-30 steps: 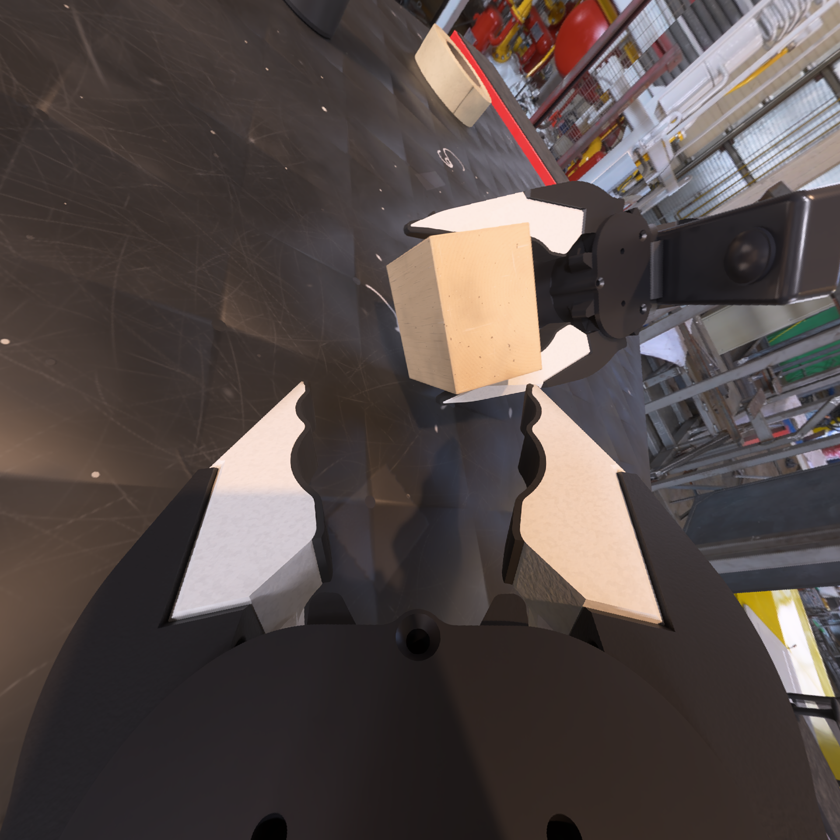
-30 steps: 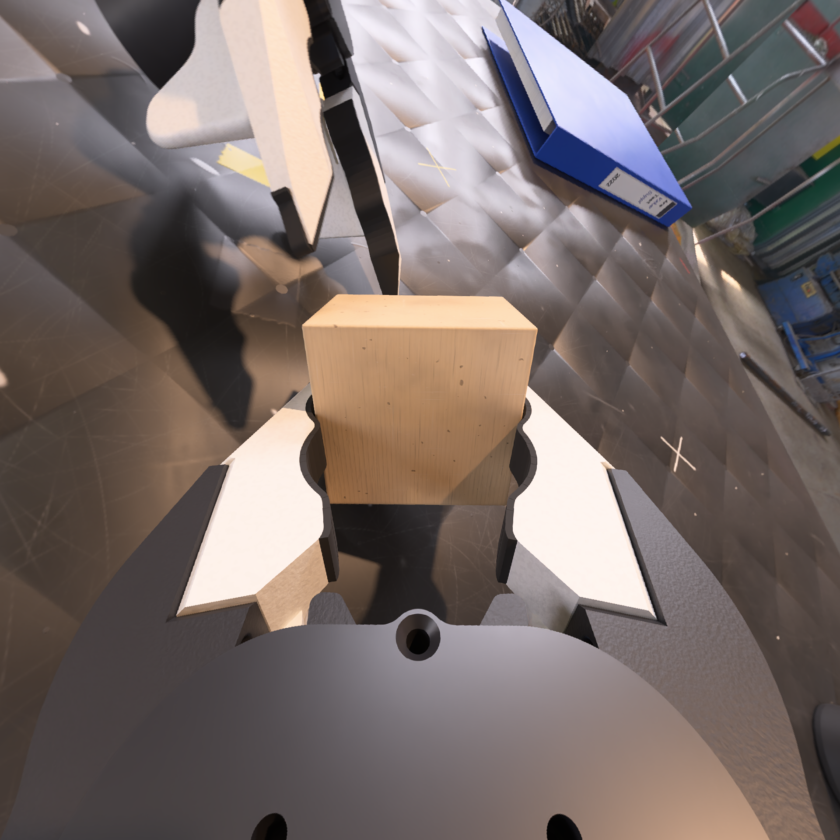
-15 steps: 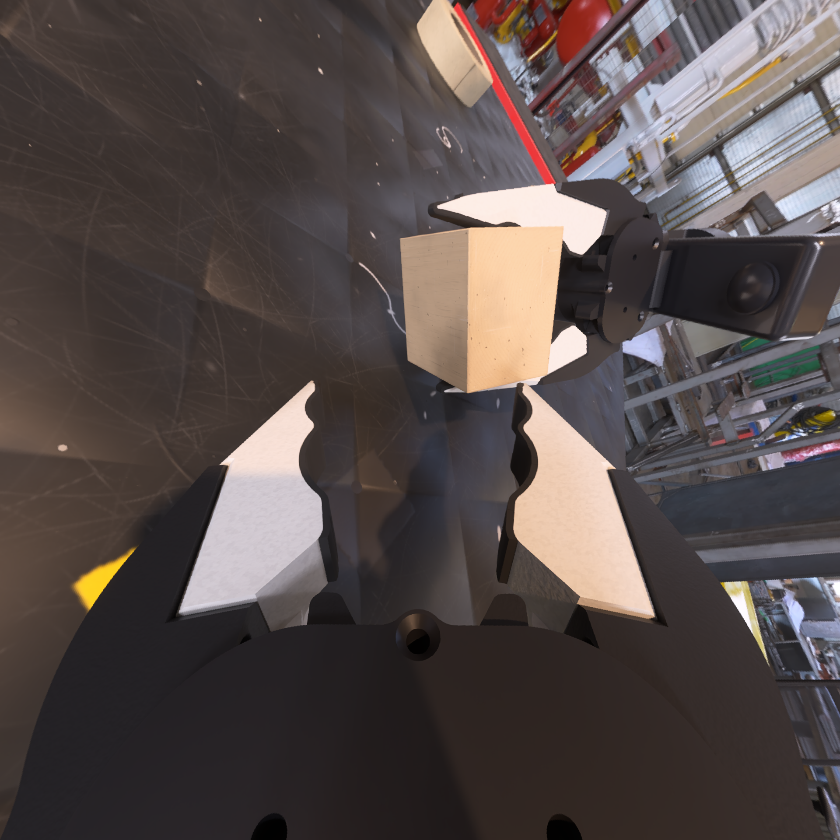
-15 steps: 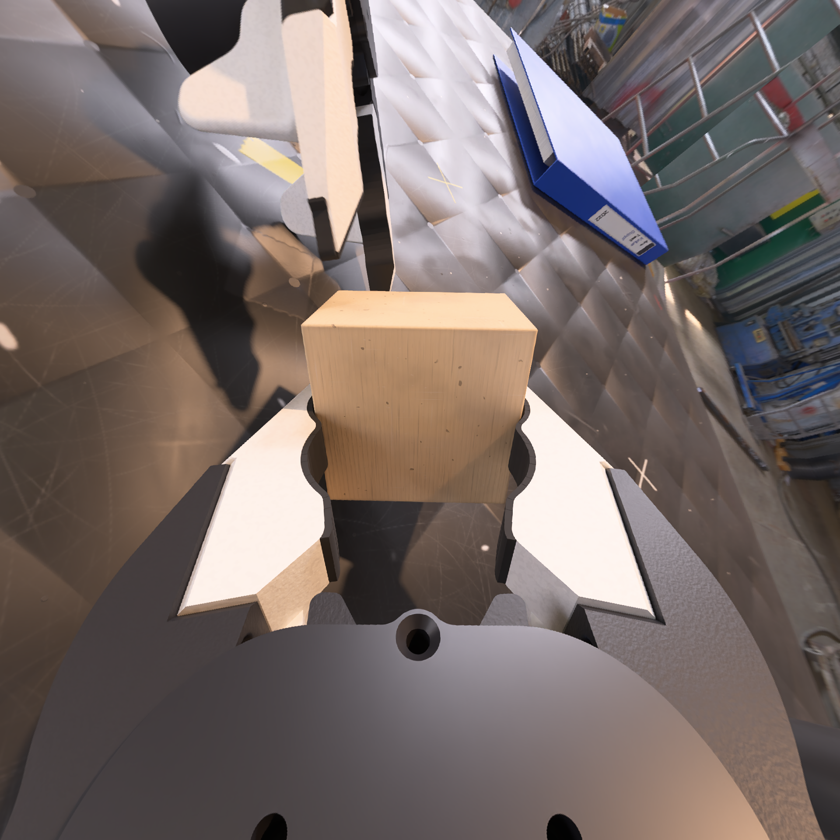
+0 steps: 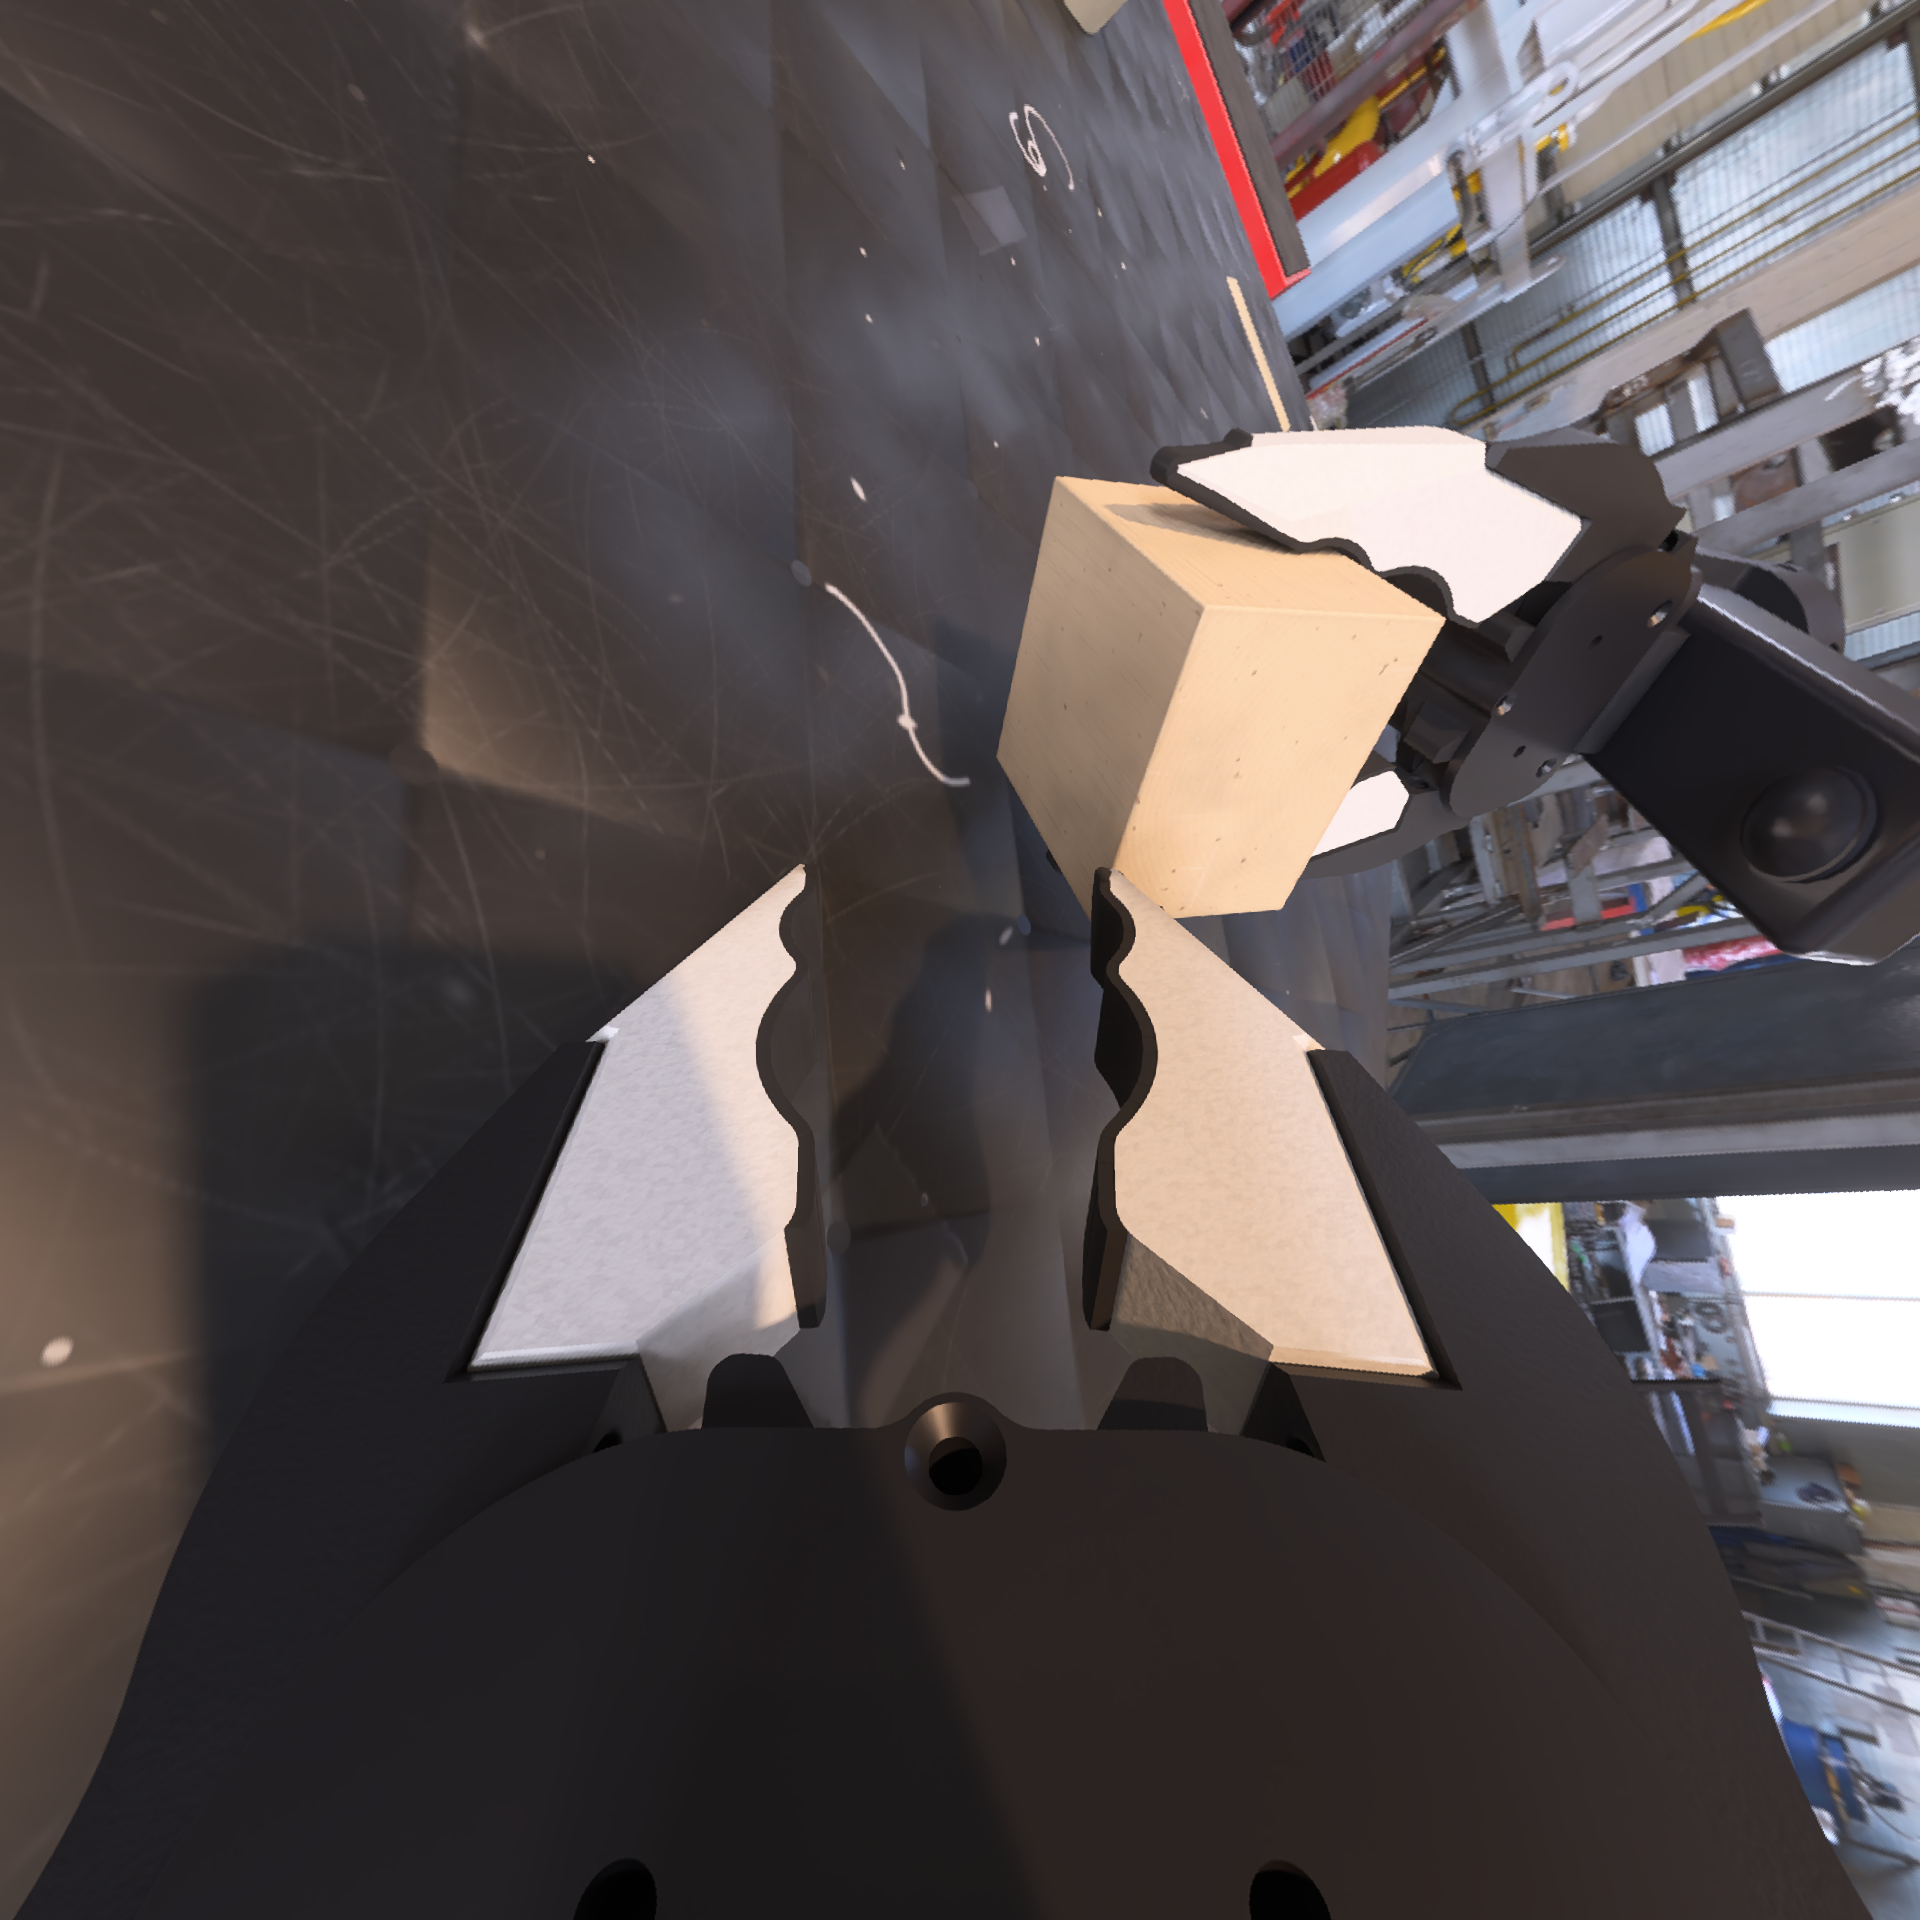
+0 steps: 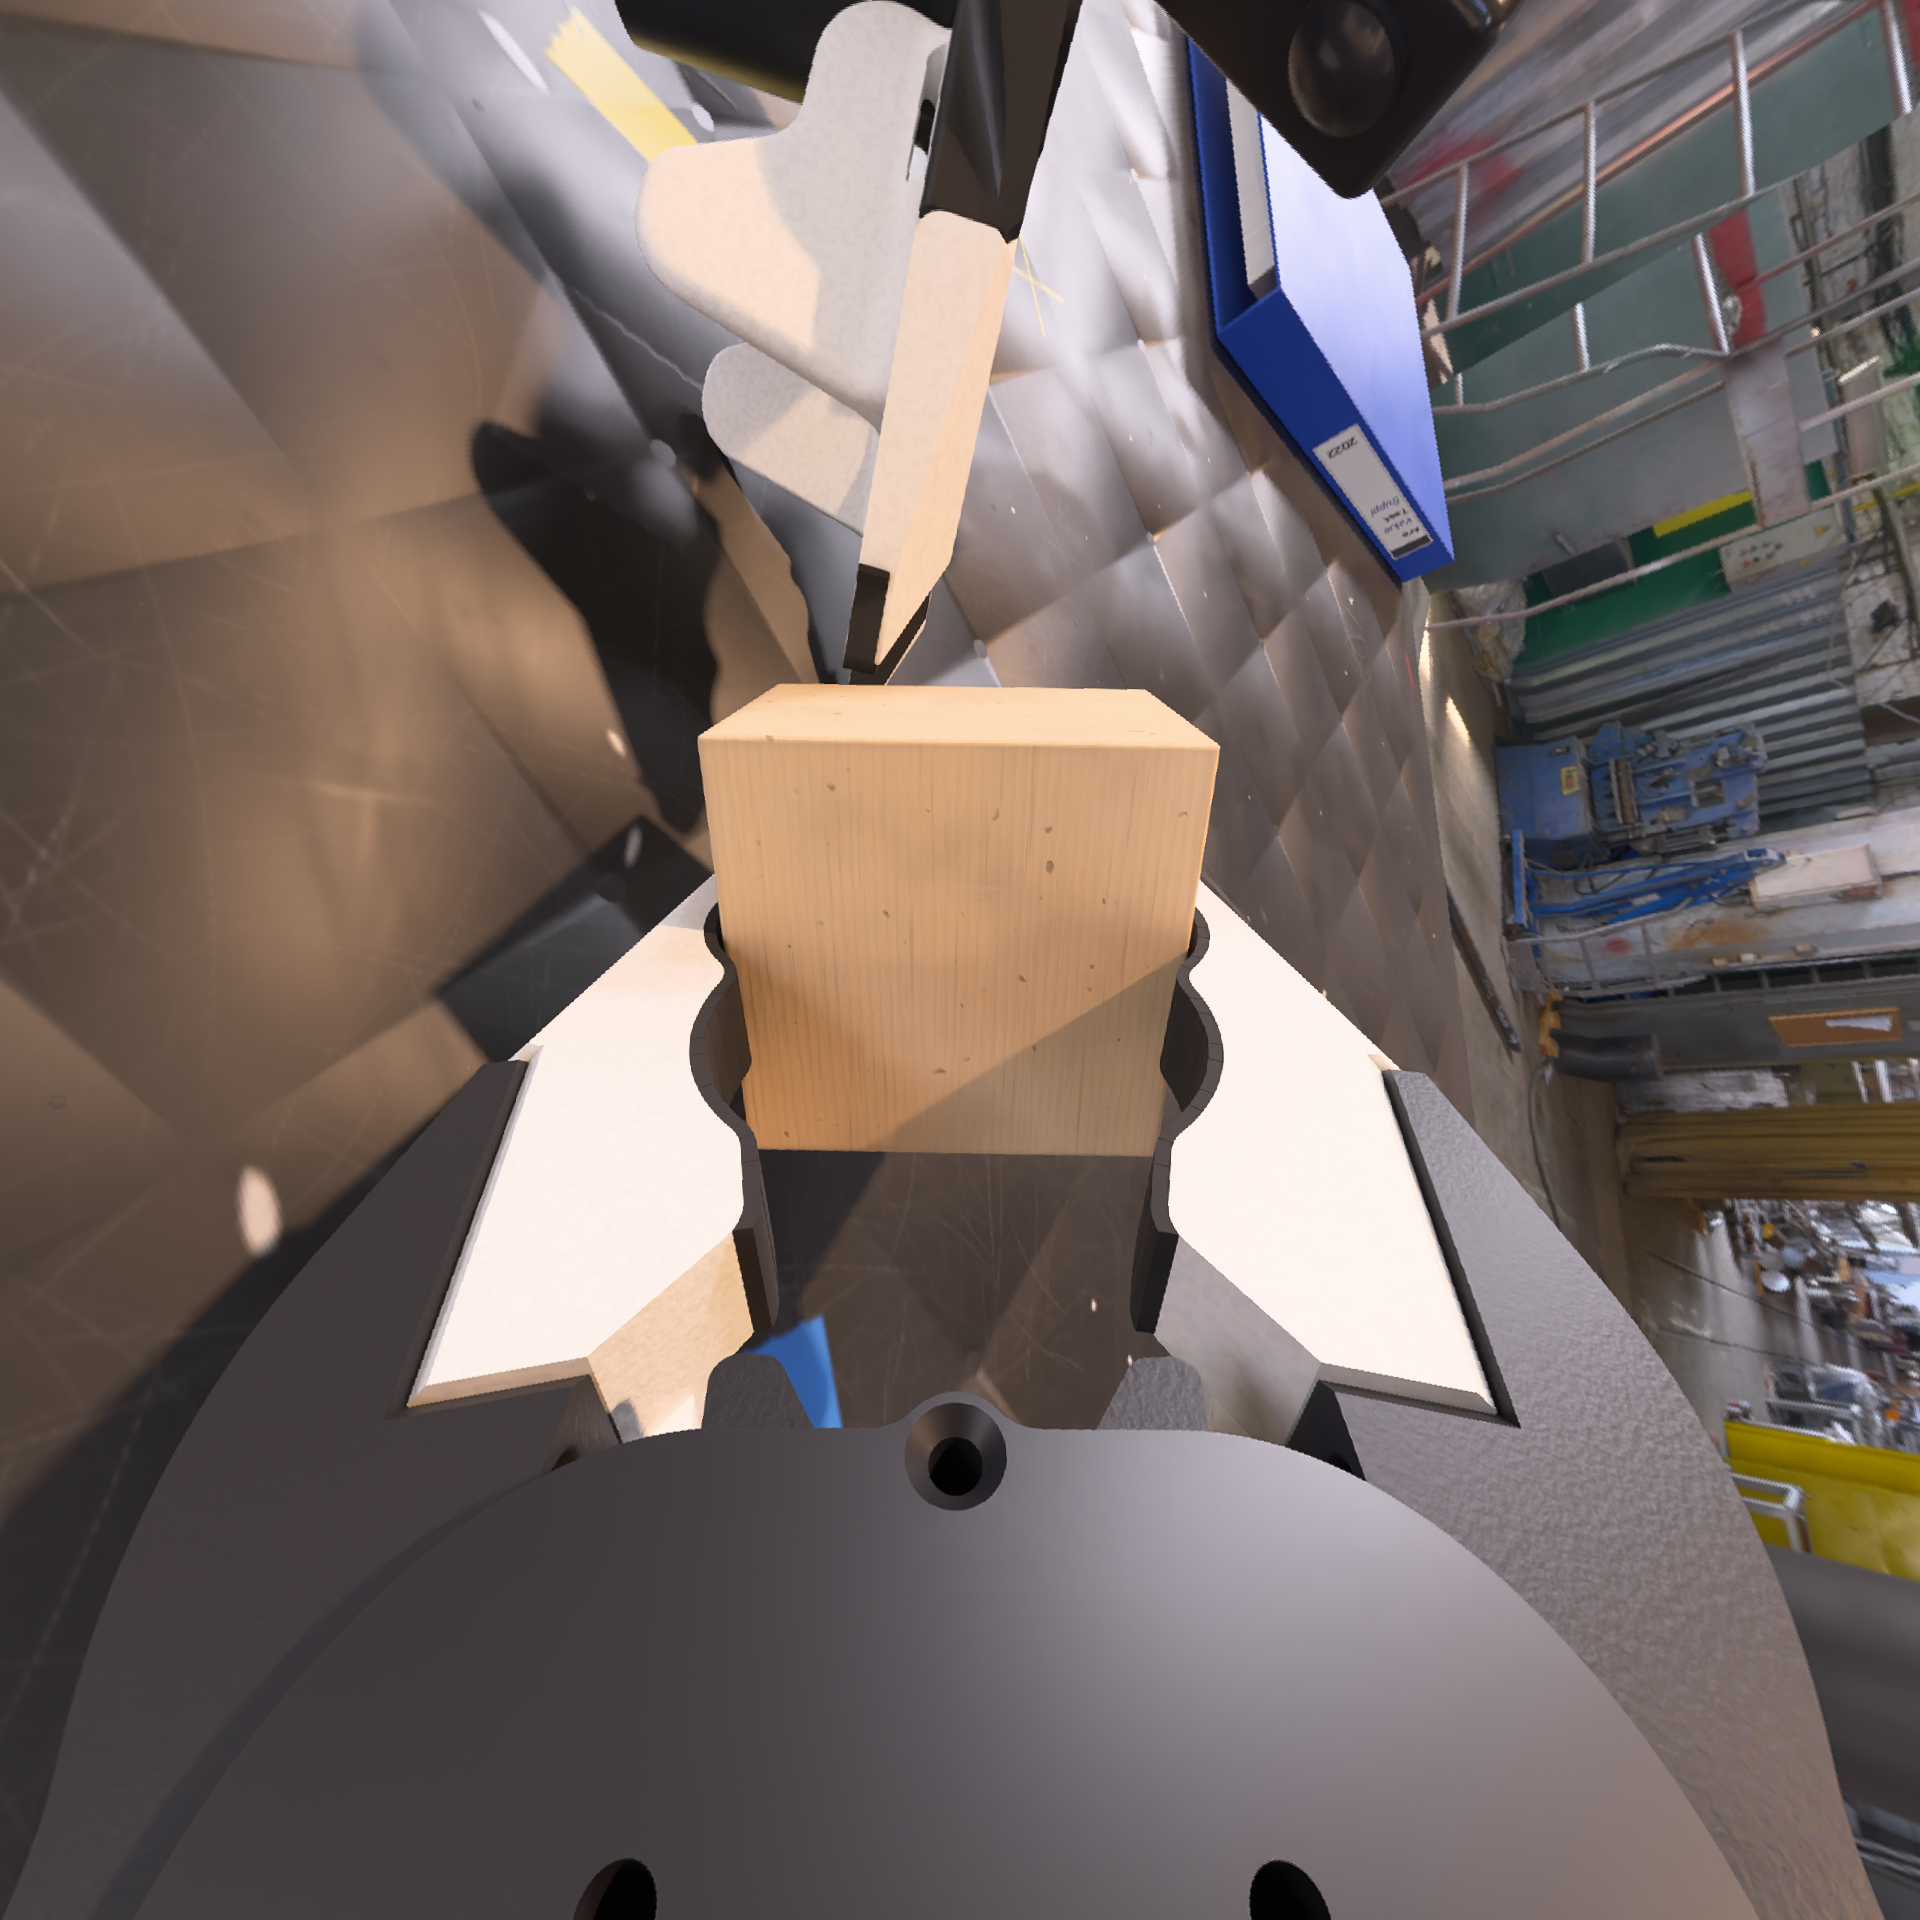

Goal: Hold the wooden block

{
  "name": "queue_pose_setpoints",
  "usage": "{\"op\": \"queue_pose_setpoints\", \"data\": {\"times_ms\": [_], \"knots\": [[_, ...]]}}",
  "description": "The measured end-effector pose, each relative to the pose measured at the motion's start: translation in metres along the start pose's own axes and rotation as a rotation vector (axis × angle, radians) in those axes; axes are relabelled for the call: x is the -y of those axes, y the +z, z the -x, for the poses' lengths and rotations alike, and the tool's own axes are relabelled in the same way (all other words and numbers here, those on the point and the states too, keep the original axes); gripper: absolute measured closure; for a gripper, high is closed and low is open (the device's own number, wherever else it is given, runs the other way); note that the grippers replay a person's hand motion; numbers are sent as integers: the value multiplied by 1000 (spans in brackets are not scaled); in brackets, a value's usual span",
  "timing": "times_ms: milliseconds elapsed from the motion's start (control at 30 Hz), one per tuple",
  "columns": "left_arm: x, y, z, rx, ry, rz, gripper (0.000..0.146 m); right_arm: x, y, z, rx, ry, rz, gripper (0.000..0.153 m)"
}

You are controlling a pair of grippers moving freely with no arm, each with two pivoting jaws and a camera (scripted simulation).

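Note:
The wooden block [image 6: 966,831], a pale cube, is held off the table between the fingers of my right gripper [image 6: 956,920], which is shut on its two sides. In the left wrist view the block [image 5: 1195,717] hangs tilted just beyond and to the right of my left gripper [image 5: 951,883]. The left gripper is open with a narrow gap and nothing between its fingers. Its right fingertip is very near the block's lower corner; I cannot tell if they touch. Its fingers [image 6: 914,447] also show above the block's far edge in the right wrist view.
A scratched dark metal table [image 5: 416,520] lies under both grippers. A blue binder [image 6: 1340,343] lies flat on it at the far right. A red strip [image 5: 1236,135] marks the table's edge, with factory racks beyond it. A yellow tape strip [image 6: 613,73] is on the table.
The left gripper's jaws have narrowed. The block and the right gripper have shifted right and tilted in the left wrist view. The left fingers have come closer to the block's far edge.

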State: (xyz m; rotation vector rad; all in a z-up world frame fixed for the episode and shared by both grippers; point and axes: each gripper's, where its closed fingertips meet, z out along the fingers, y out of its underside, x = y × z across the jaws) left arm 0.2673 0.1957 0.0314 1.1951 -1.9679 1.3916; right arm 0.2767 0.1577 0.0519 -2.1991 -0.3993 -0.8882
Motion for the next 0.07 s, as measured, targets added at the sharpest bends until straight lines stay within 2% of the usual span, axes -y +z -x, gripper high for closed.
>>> {"op": "queue_pose_setpoints", "data": {"times_ms": [67], "knots": [[3,4,-1,-21,-11,5,95,-3,-3,0,6,-5,12,71]]}}
